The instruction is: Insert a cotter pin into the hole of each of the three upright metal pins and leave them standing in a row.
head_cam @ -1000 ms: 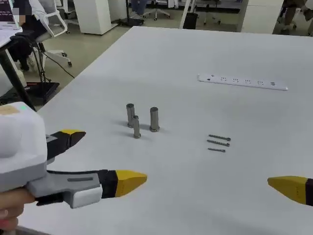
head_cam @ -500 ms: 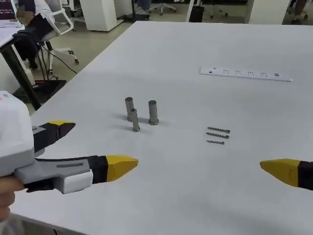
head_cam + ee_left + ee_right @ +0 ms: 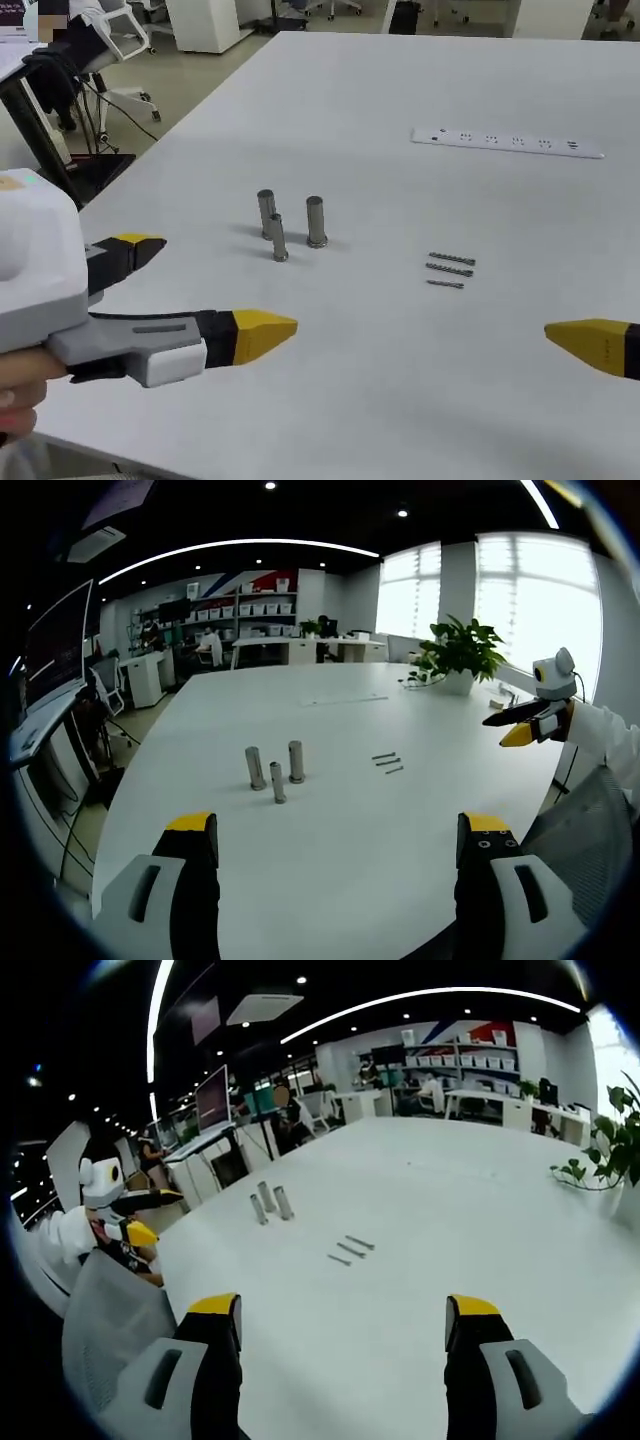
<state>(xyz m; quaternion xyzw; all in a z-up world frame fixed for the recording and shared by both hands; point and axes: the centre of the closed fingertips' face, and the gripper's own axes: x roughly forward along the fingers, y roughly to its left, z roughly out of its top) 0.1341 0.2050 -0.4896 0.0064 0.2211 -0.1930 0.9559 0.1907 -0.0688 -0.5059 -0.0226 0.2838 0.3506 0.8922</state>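
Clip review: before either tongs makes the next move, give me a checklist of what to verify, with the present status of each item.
1. Left tongs open and empty: ok.
2. Right tongs open and empty: ok.
3. Three grey metal cylinder pins upright on the white table: ok.
4. Three thin metal cotter pins lying loose side by side, none inserted, free to pick: ok.
5. Which way the upright pins' holes face: cannot tell, too small.
6. Upright pins in a row: not ok, they stand in a tight triangle.

No legible text or labels
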